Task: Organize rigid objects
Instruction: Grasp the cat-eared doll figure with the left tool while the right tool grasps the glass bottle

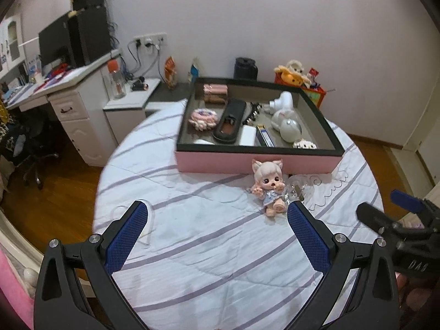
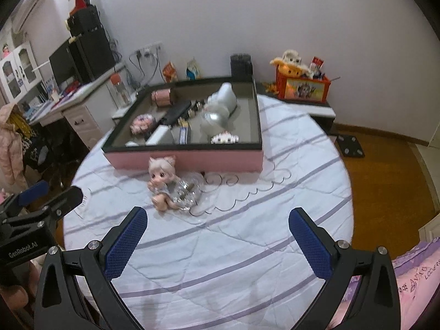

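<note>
A small doll (image 1: 268, 183) with white hair and cat ears sits on the striped bed cover in front of a pink tray (image 1: 255, 162); it also shows in the right wrist view (image 2: 162, 176). A clear crystal piece (image 1: 298, 189) lies against the doll's right side, seen too in the right wrist view (image 2: 185, 192). The tray (image 2: 187, 159) holds several items. My left gripper (image 1: 217, 211) is open and empty, short of the doll. My right gripper (image 2: 220, 216) is open and empty, near the doll and to its right.
The round bed (image 1: 192, 247) has floor all around. A white desk (image 1: 68, 104) with a monitor stands at the left. A low shelf with a red toy box (image 2: 302, 86) runs along the back wall. A black scale (image 2: 350, 144) lies on the floor.
</note>
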The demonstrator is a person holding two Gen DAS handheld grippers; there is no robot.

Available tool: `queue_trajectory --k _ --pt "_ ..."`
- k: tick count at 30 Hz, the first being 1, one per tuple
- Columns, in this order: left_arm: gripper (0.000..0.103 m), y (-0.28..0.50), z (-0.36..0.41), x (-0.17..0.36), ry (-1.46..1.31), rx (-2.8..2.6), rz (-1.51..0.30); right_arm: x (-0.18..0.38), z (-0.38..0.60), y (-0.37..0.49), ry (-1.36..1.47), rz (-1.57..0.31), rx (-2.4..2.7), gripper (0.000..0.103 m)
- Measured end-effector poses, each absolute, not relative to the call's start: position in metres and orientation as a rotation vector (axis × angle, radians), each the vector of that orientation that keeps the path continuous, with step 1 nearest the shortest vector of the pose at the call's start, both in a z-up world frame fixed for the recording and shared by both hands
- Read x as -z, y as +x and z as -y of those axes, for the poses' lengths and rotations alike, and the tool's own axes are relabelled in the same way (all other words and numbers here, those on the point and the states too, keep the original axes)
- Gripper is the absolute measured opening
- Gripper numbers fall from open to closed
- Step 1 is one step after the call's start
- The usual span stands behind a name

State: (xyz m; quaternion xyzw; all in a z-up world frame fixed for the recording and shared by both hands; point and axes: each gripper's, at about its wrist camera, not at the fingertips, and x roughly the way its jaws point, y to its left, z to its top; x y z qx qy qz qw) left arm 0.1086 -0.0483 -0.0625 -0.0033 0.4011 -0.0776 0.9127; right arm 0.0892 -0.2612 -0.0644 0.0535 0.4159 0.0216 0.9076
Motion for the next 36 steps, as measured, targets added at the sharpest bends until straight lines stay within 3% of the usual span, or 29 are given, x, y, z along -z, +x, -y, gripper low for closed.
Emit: queue_trajectory --k 17,24,25,30,34,36 --pt "0.103 0.185 0.093 0.127 -0.035 0.235 -0.957 0.108 0.269 0.126 0.104 -0.964 -0.069 0.103" --pt "0.098 0.204 0.098 0.156 -0.088 0.283 -0.997 0.119 0.268 0.138 0.111 -0.986 -0.085 0.103" --pt "0.096 0.203 0.099 0.156 -0.082 0.286 -0.981 0.120 0.268 0.139 0.111 -0.990 -0.084 0.103" --pt "0.057 0.200 0.102 0.154 -0.132 0.394 -0.973 0.125 0.268 0.141 0.120 -0.994 -0.086 0.103" --pt "0.053 0.197 0.101 0.152 -0.143 0.399 -0.966 0.125 0.266 0.140 0.119 -0.995 -0.088 0.103" --pt "0.044 0.194 0.100 0.146 -0.149 0.403 -0.956 0.125 0.265 0.139 0.121 -0.994 -0.089 0.103"
